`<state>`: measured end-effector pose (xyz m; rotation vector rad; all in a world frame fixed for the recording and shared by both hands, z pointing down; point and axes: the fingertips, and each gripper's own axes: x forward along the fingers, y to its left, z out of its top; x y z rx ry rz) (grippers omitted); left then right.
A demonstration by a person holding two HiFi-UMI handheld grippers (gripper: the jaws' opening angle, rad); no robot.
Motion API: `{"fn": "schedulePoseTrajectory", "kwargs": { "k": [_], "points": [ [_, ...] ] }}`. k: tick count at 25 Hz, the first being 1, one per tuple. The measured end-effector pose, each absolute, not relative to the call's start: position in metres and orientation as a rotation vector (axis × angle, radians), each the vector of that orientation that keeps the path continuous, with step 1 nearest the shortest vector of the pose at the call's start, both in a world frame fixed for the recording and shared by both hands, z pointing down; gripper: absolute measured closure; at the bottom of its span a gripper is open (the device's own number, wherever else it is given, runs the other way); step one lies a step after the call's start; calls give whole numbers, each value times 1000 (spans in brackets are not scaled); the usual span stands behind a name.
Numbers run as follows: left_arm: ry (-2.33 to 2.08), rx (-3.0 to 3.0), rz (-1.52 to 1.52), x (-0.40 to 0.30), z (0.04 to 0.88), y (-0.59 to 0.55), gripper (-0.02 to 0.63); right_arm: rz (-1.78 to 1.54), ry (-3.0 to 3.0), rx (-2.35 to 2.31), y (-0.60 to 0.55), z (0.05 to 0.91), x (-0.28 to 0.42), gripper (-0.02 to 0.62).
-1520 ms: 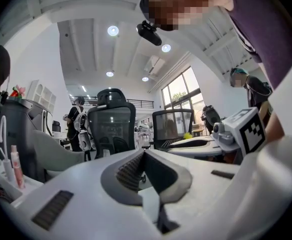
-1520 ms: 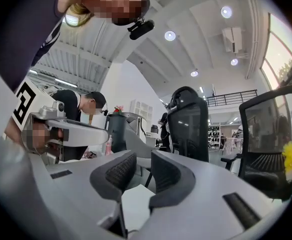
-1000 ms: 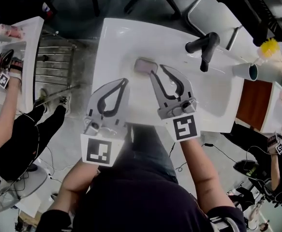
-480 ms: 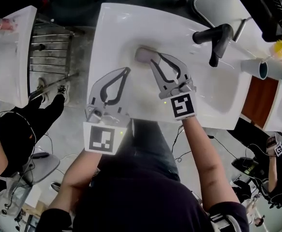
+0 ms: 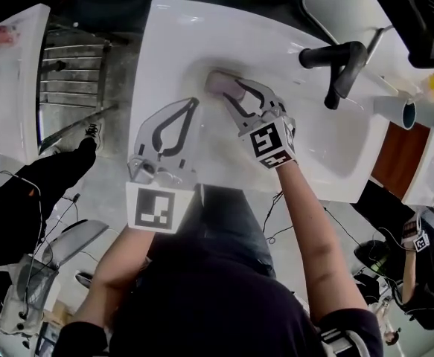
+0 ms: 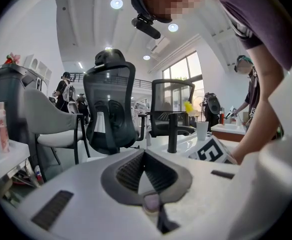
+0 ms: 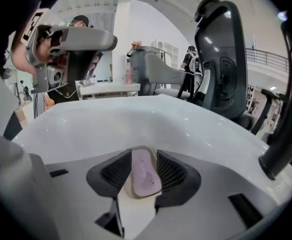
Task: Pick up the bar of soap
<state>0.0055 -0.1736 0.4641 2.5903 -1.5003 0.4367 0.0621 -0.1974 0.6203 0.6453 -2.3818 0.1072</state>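
From my station, the bar of soap (image 7: 144, 173) is a pale lilac slab with a cream edge. It lies flat in the bowl of the white sink (image 5: 170, 44), towards the far left part of the basin in the head view, well apart from the black faucet (image 5: 337, 59).

My right gripper (image 7: 144, 155) is tipped down into the bowl and straddles the soap. One ribbed pad stands along each long side of the bar. Its jaws have just been opening, so I read them as released around the soap rather than clamped on it (the pads sit just beside the bar, and I see no squeeze). The soap rests on the porcelain.

My left gripper (image 5: 193, 104) hovers over the near rim of the sink, beside the right one. Its jaws are closed tip to tip with nothing between them, and its own view confirms that.

Further out, a white cup (image 5: 395, 111) stands on the sink's right edge past the faucet. Dark office chairs (image 6: 109, 109) and other people fill the room behind.
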Motion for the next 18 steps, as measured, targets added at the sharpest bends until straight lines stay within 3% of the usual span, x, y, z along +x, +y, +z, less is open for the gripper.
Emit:
{"fn": "schedulePoseTrajectory", "kwargs": {
  "k": [9,18],
  "points": [
    [-1527,2559,425,10,467,-186,606,-50,-2172,423,-197,652,60,422],
    [-1538,2533,427,2,471,-190,606,42,-2023,333,-194,674,55,405]
  ]
}}
